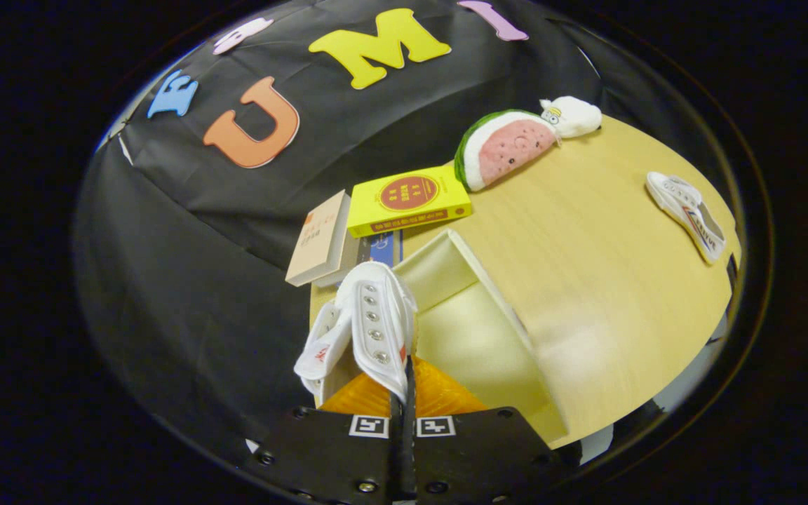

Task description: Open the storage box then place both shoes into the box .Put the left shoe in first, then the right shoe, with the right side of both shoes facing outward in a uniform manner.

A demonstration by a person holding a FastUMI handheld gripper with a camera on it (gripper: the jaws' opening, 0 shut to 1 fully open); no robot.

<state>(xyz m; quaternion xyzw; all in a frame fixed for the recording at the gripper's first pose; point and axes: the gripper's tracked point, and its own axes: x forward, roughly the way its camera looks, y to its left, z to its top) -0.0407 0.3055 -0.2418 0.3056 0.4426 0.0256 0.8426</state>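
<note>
Now the counter carries the open storage box, its lid raised toward the books and an orange interior showing just ahead of the jaws. Those jaws sit pressed together on a white shoe held above the box's near corner. Well apart from the box lies the second shoe.
</note>
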